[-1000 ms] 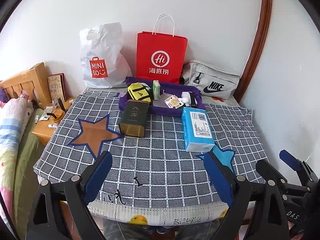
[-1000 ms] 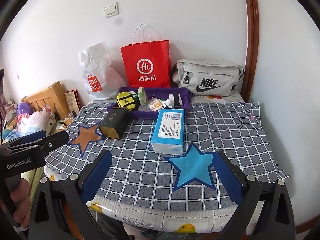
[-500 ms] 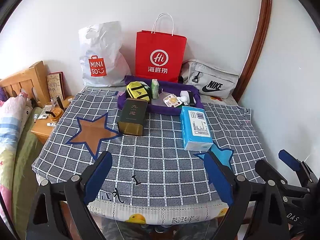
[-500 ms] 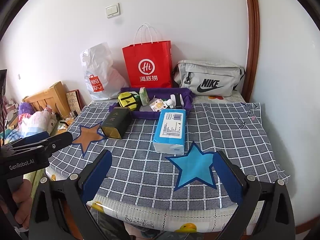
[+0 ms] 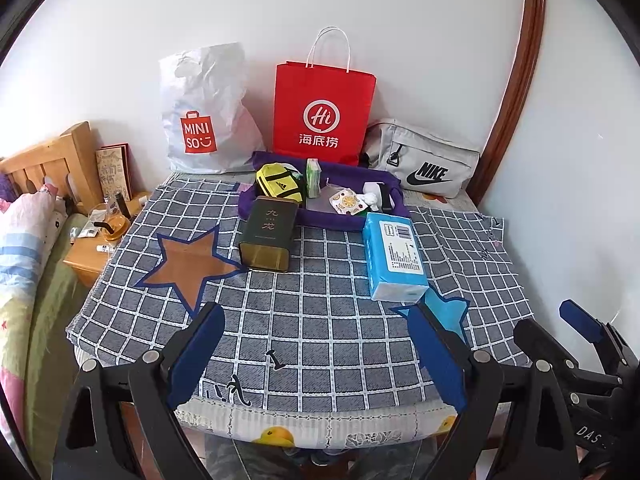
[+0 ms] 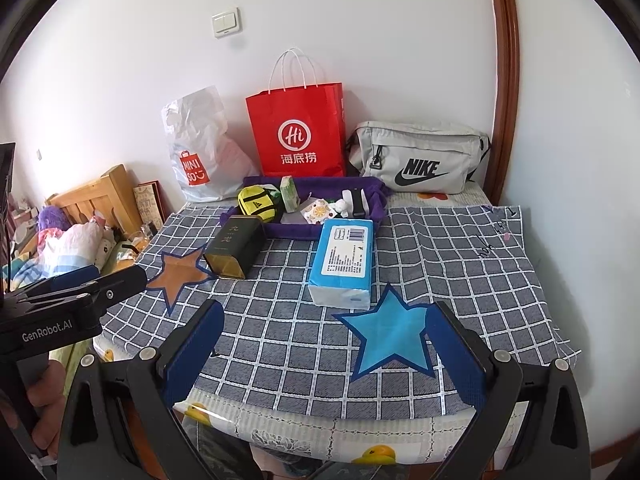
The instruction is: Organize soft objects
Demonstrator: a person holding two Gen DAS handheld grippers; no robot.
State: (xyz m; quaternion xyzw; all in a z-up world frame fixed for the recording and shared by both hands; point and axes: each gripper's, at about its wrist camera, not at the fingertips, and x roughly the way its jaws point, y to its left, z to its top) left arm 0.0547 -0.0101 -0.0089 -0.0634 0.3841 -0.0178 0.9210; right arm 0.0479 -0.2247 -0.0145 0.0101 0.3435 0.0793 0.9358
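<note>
MINISO bag, NIKE pouch

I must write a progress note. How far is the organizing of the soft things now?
Done: a yellow mini bag and small packets already lie in the purple tray. In hand: nothing; the left gripper and right gripper are open and empty above the table's near edge. Left: the blue tissue pack lies on the checked cloth, untouched.
</note>
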